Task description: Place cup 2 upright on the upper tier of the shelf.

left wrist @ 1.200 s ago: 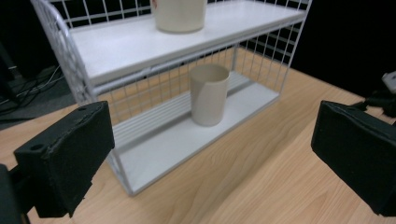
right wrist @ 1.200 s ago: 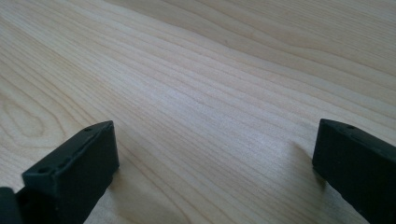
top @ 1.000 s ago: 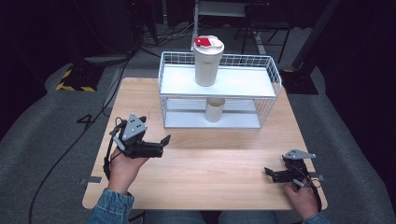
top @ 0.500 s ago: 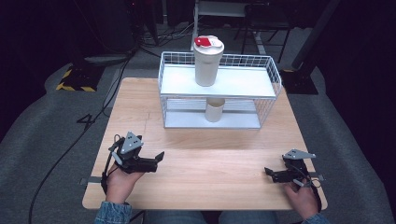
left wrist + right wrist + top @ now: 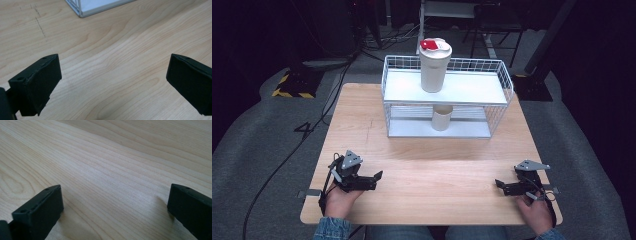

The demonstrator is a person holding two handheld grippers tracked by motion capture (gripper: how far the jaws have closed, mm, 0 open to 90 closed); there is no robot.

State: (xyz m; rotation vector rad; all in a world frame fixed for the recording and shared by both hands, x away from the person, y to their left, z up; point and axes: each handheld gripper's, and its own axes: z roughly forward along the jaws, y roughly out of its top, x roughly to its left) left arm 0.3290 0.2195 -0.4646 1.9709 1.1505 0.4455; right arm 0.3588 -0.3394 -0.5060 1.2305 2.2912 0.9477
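Both the left gripper point(image 5: 374, 178) and right gripper point(image 5: 501, 186) rest wide apart, empty. The tall cup point(image 5: 434, 65) stands well ahead on the wire rack point(image 5: 499, 102). Risk: a high grasp may topple it.

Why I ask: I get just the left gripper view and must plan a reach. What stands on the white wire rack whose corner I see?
Observer: A tall white plastic tumbler with a red-and-white lid stands upright on the white wire rack's top shelf.
Operator: Anything underneath?
Observer: A smaller cream cup stands on the lower shelf, directly below.
Operator: And the right gripper?
Observer: The right gripper rests near the wooden table's front edge, jaws open, holding nothing.
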